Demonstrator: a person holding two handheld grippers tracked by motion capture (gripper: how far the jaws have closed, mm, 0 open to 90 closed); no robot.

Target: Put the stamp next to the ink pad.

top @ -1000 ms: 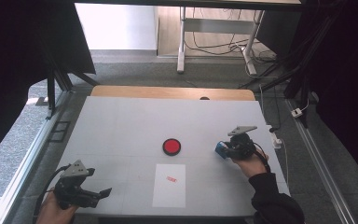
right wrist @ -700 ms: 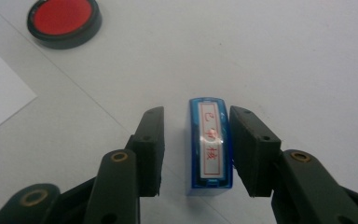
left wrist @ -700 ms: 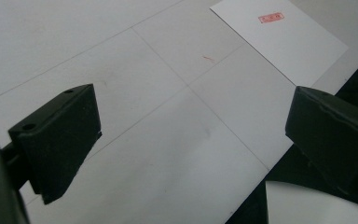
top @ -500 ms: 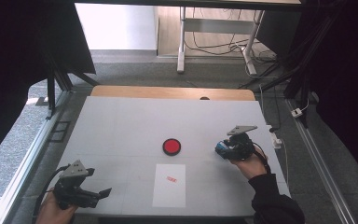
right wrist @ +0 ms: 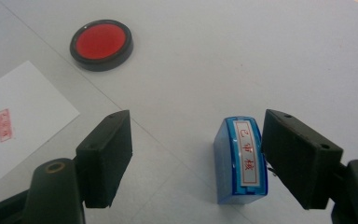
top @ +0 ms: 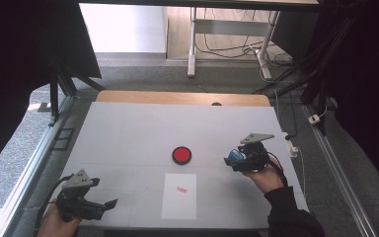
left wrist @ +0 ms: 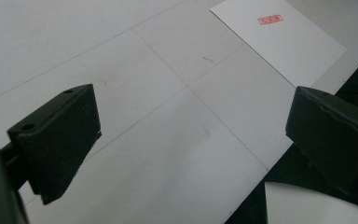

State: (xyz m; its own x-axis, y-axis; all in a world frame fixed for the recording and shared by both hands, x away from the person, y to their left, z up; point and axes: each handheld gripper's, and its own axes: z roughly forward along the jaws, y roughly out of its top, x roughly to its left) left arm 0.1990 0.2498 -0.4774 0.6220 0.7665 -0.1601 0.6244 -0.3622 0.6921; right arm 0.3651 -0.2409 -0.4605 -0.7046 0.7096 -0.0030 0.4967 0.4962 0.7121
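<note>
Worktop (top: 128, 128): evenly lit, bright, no glare
Surroundings: dark, heavy black at edges
Shadows: soft, faint
Close views: slightly soft, grainy

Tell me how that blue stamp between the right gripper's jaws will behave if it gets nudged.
The blue stamp looks like hard plastic, so probably stiff and light. It lies flat on the table, so it should slide rather than roll or tip. Its glossy shell may slip between the gripper pads.

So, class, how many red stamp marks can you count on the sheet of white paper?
1. The single red stamp mark sits on the upper half of the white paper, just below the red ink pad.
</note>
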